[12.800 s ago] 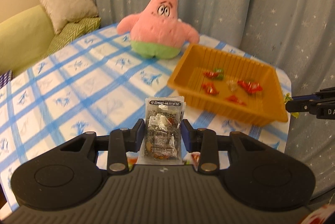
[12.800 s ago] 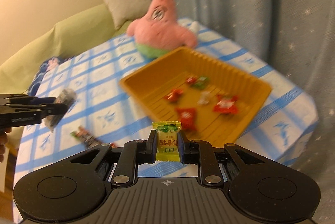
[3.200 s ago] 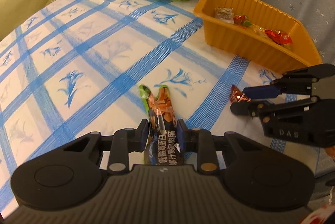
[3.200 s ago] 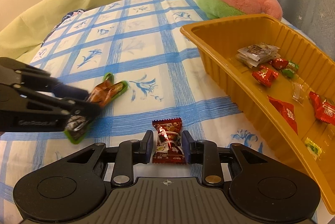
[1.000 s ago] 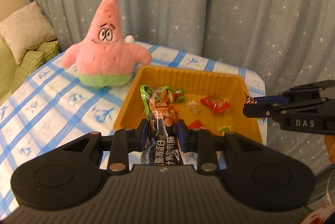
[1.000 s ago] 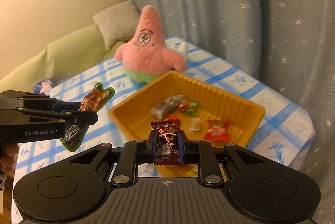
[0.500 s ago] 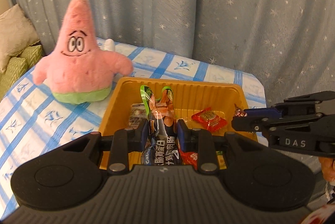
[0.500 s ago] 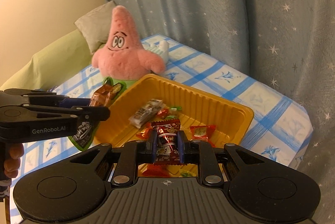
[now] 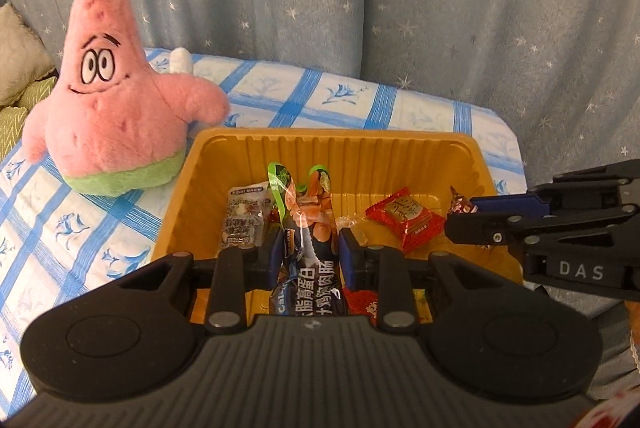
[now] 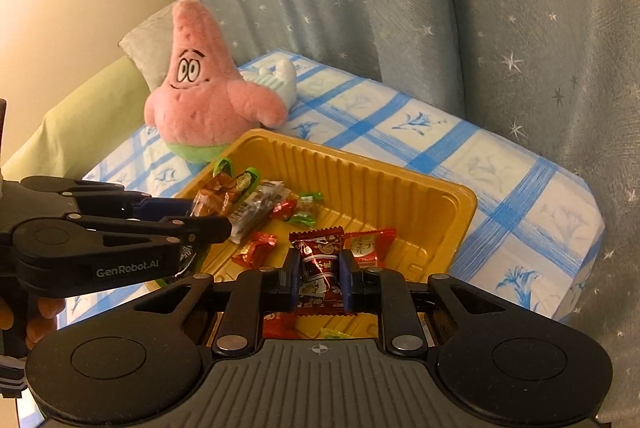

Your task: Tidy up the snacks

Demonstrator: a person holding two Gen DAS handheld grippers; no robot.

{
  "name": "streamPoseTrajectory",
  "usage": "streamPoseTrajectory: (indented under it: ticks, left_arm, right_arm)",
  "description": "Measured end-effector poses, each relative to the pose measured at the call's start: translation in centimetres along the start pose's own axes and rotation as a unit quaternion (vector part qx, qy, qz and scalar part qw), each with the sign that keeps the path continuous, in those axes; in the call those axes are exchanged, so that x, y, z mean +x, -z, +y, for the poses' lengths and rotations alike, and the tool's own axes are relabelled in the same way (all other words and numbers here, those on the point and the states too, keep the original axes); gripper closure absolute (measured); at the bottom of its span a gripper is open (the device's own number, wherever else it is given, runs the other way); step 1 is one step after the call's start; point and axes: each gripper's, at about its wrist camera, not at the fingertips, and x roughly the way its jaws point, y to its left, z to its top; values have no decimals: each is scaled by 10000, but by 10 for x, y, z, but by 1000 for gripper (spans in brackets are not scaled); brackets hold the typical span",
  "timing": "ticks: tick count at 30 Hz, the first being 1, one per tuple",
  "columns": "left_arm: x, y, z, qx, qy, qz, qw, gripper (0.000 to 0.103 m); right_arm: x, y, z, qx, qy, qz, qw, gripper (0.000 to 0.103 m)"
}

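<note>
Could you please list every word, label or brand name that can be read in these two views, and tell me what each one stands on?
"DAS": on the side of the right claw.
"GenRobot.AI": on the side of the left claw.
"脂高蛋白" and, partly hidden, "鸡肉肠": on the sausage packet held in the left claw.
Print on the dark red candy, the red candy and the grey sachet: too small or blurred to read.

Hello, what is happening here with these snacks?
A person is sorting snacks into the yellow tray. The left tool grips a long green-edged sausage pack, and the right tool grips a dark red candy. Both hang over the tray, not yet released. A pink plush star stands beside the tray.
</note>
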Motion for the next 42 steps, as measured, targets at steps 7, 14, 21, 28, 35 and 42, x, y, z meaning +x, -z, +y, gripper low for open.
streamPoseTrajectory:
  ticks: [7,14,21,28,35,42]
  left_arm:
    - [16,0,2,26,13,164,9999,77]
    - [24,1,4,20,57,254,9997,77]
    - [15,3,11,-105,57,172,9998,76]
    - [-1,10,20,-394,21,128,9991,69]
    - [-20,18,24,-699,-109,57,9975,59]
    - [-47,32,23,-998,-215,5,9948,52]
  right_arm:
    - [6,0,-6,89,-2,56,9999,83]
    - [9,-1,-9,165,-23,91,9998,83]
    - [9,-3,-10,230,-73,72,9997,83]
    - [15,-6,-6,217,-148,83,9996,82]
    - [18,-9,-1,306,-183,2,9994,46]
    - [1,-7,-3,396,-188,-137,9989,41]
